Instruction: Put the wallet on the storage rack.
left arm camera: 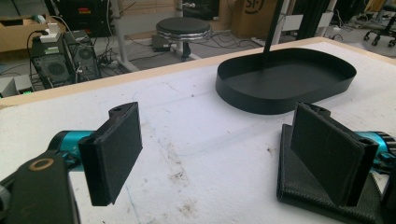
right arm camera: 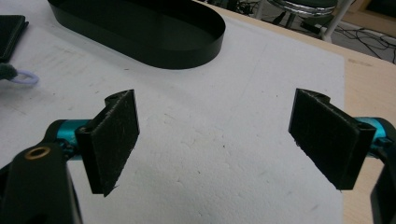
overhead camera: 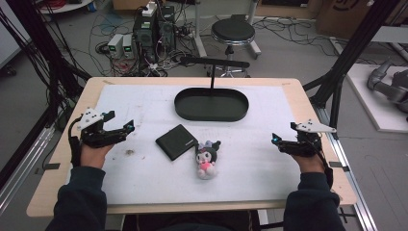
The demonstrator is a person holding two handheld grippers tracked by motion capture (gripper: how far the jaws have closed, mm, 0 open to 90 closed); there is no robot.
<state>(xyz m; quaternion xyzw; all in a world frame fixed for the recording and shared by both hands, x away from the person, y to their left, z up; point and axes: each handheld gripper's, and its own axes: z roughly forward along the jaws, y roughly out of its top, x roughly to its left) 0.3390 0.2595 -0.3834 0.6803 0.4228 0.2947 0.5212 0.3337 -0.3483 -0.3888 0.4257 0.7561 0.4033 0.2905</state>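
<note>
Left gripper (overhead camera: 129, 128) and right gripper (overhead camera: 275, 139) spread wide, holding nothing (flat fuzzy pads). Between them mid-bench: square grained black wallet (overhead camera: 176, 141), touching fluffy plush doll (overhead camera: 207, 159); glossy oval tray (overhead camera: 211, 104) behind.

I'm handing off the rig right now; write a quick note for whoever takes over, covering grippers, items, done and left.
Left gripper: open, empty, over the table's left side.
Right gripper: open, empty, over the right side.
Flat black leather wallet and small plush toy with pink belly lie mid-table on the white foam mat, close together.
Black oval metal tray at the back holds nothing.
Done: nothing grasped yet.
Left: probably wallet and toy into the tray.
</note>
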